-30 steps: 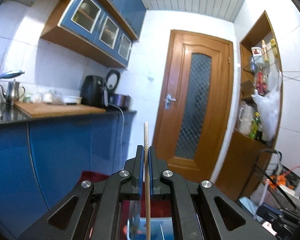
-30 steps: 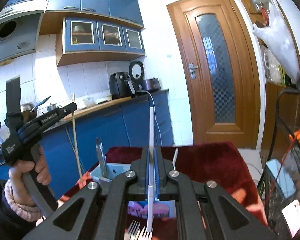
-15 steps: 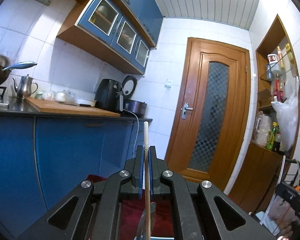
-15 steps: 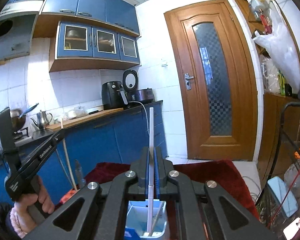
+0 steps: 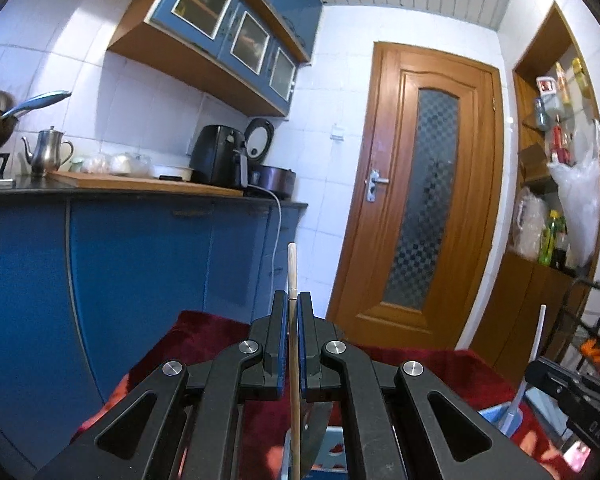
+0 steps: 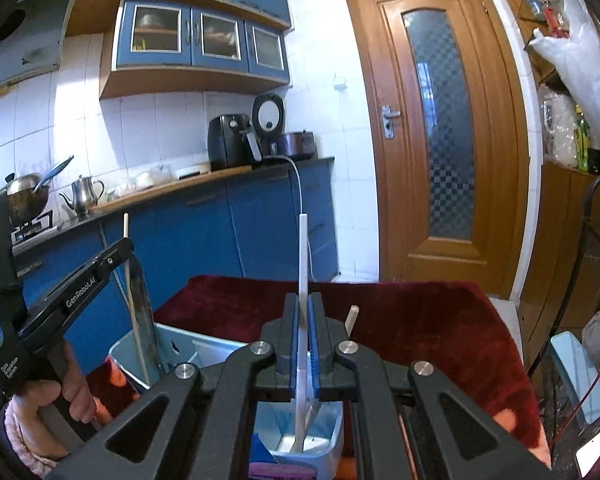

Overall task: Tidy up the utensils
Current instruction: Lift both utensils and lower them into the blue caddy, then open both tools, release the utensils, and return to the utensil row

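— Both hands have sunk toward the table since a second ago: the red cloth [image 6: 400, 308] now fills more of each view, and the pale blue bin [image 6: 204, 350] sits right under the tools.

— And what are they carrying?

— The left gripper [image 5: 292, 320] is clenched on a thin wooden chopstick [image 5: 292, 276], upright, its top poking above the pads. The right gripper [image 6: 303, 320] is clenched on a white utensil handle [image 6: 303, 248], also upright, with its lower end already down inside the bin's near compartment.

— Where does the chopstick's lower end sit?

— From the right wrist view it runs down beside a knife blade [image 6: 142, 312] at the bin's left edge. Whether its tip is inside the wall or just outside, I can't tell.

— So what could go wrong?

— I'd say the chopstick — it is thin and held near its top, so if its tip catches the rim or the blade while lowering, it may pivot between the pads and drop outside. The two tools are also close together, so they may bump if both lower at once.
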A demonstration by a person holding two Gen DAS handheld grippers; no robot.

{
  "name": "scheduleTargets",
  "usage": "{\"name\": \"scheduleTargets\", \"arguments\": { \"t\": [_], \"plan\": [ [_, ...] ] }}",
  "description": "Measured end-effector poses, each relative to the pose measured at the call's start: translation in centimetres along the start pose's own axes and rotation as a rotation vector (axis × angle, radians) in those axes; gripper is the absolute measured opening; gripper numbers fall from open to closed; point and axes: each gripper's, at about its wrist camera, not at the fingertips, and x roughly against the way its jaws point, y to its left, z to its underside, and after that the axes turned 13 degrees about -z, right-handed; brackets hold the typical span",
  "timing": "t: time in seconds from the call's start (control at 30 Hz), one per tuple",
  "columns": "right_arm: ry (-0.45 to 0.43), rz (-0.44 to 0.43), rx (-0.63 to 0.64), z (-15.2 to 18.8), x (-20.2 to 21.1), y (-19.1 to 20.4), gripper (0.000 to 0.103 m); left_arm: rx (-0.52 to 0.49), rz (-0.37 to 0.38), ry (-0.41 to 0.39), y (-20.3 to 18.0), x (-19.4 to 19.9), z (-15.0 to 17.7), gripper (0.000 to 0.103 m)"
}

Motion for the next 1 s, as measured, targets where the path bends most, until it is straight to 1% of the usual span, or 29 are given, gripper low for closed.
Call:
{"name": "scheduleTargets", "arguments": {
  "t": [0.23,0.27,0.3,0.37,0.43,0.5,0.63,1.0],
  "plan": [
    [0.042,-0.020,-0.034,0.6,0.1,-0.4,0.007,-0.048,0.027,0.053,-0.2,0.6,0.9,0.004],
    [0.045,-0.027,-0.042,0.6,0.1,-0.4,0.011,-0.053,0.031,0.057,-0.3,0.7,0.9,0.004],
    [0.047,-0.032,-0.051,0.7,0.2,-0.5,0.018,-0.062,0.039,0.068,-0.3,0.9,1.1,0.005],
    [0.042,-0.040,-0.055,0.6,0.6,-0.3,0.022,-0.076,0.042,0.082,-0.3,1.1,1.2,0.007],
    [0.036,-0.039,-0.048,0.5,1.0,-0.1,0.023,-0.085,0.053,0.097,-0.2,1.4,1.4,0.015],
    [0.029,-0.037,-0.044,0.3,1.5,0.2,0.025,-0.090,0.058,0.111,0.0,1.8,1.4,0.016],
    [0.035,-0.016,-0.034,0.2,2.6,0.8,0.025,-0.094,0.059,0.127,0.6,2.8,1.5,0.016],
    [0.078,-0.027,-0.072,0.9,6.3,2.4,0.025,-0.129,0.090,0.220,2.8,7.8,0.9,0.016]
  ]
}}
